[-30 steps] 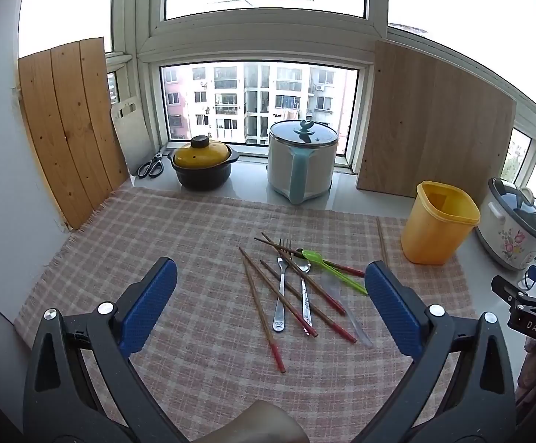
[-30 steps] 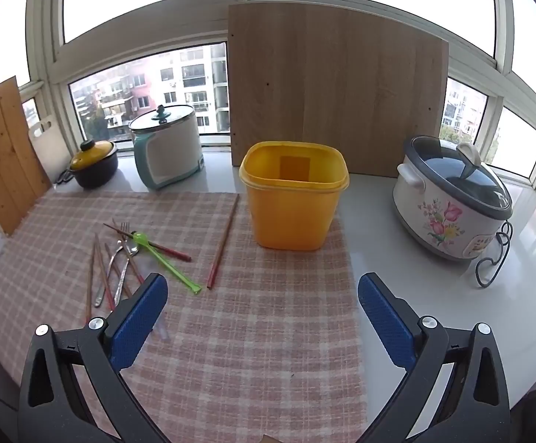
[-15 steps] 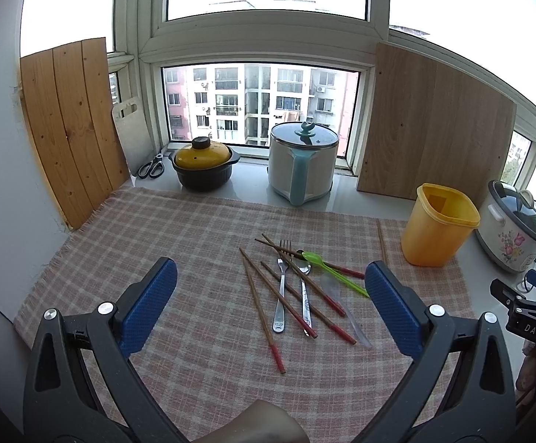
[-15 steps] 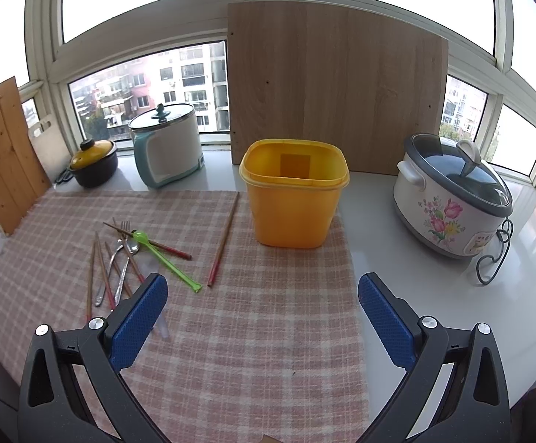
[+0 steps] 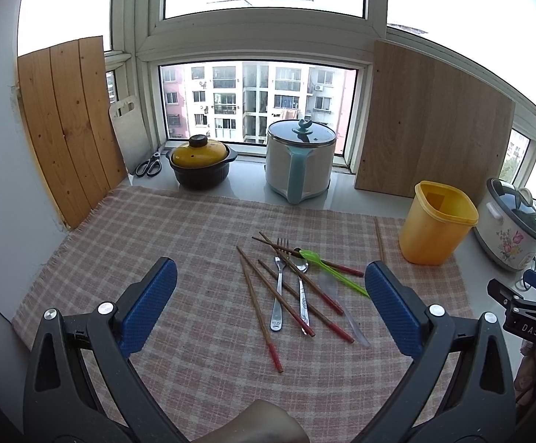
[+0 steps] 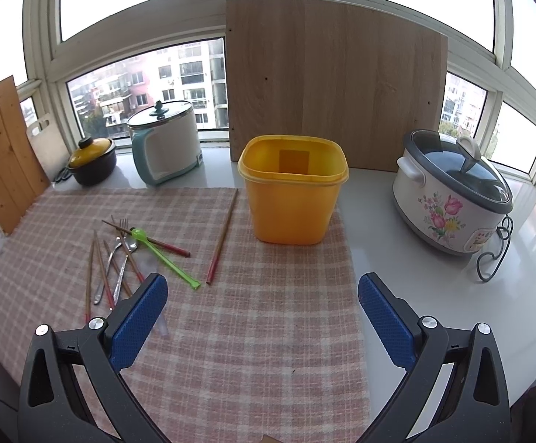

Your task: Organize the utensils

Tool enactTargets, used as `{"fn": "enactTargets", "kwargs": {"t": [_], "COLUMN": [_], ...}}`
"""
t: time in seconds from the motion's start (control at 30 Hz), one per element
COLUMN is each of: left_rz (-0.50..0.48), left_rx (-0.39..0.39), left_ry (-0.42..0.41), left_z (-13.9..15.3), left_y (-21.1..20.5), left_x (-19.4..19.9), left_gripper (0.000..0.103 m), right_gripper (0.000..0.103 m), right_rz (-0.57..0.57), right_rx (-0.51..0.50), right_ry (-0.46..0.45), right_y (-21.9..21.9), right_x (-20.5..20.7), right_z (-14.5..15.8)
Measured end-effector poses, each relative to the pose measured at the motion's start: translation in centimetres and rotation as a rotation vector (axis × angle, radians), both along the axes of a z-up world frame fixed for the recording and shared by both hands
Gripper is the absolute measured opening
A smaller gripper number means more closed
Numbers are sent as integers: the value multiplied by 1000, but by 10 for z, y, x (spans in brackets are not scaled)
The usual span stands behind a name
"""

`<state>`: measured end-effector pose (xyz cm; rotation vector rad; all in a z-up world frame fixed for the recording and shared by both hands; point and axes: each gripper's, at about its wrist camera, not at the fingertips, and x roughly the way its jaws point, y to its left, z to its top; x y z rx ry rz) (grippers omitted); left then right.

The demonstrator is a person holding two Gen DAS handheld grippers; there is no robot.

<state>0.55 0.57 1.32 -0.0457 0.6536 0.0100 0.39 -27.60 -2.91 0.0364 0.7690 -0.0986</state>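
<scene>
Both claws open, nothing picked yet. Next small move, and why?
Probably bring the left claw down over the pile of chopsticks and close on one. Both claws hang open and empty above the checked cloth, the utensils lie loose right ahead of the left one, and the yellow bin stands empty in front of the right claw.

Left claw (image 5: 269,304) spread wide, empty — chopsticks (image 5: 260,304), fork (image 5: 279,291) heaped on checked cloth (image 5: 157,229).
</scene>
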Motion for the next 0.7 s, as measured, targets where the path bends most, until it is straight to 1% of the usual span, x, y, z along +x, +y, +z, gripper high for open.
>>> {"fn": "enactTargets", "kwargs": {"t": [0.7], "left_rz": [4], "left_rx": [-1], "left_ry": [0], "left_z": [-1], "left_y": [-1], "left_x": [-1], "left_gripper": [103], "right_gripper": [102], "right_rz": [-4], "right_rx": [-5], "right_ry": [9], "right_y": [2], "right_x": [3], "right_z": [-3]}}
